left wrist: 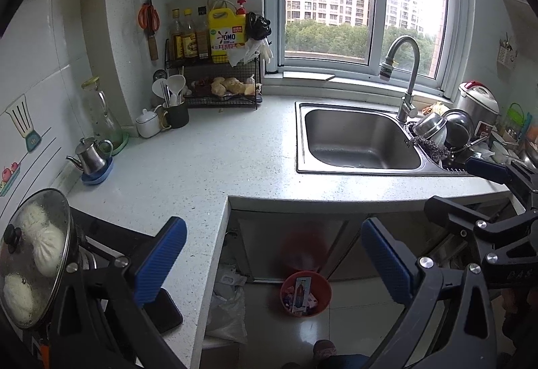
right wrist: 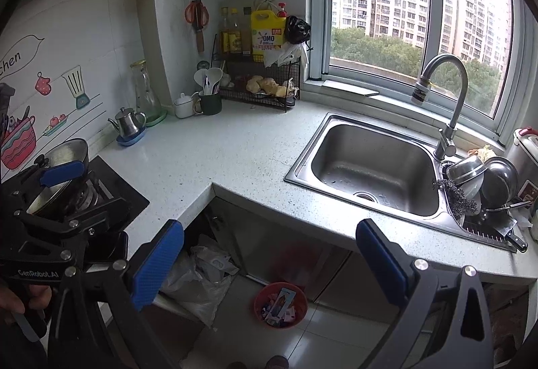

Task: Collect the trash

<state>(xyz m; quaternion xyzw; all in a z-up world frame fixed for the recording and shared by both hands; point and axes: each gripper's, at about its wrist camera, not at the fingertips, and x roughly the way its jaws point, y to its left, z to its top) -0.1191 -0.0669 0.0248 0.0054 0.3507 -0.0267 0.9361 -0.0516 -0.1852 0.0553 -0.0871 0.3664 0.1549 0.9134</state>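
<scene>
A red trash bin [left wrist: 325, 299] stands on the tiled floor below the counter's inner corner, with wrappers and a tall printed carton [left wrist: 300, 293] inside. The right wrist view shows the same bin [right wrist: 302, 311] from above. My left gripper [left wrist: 274, 261] hovers over the counter edge above the bin, open, with nothing between its blue pads [left wrist: 161, 261]. My right gripper [right wrist: 270, 264] is also open and holds nothing, raised above the bin. Each gripper shows in the other's view: the right gripper [left wrist: 470, 190] at the right edge, the left gripper [right wrist: 77, 190] over the stove.
A white speckled L-shaped counter [left wrist: 201, 167] carries a steel sink [left wrist: 356, 140], stacked bowls [left wrist: 444, 130], a bottle rack [left wrist: 215, 79], a small kettle [left wrist: 90, 157] and a black phone [left wrist: 164, 311]. A lidded pot of buns [left wrist: 33, 254] sits on the stove. A plastic bag [right wrist: 198, 281] lies under the counter.
</scene>
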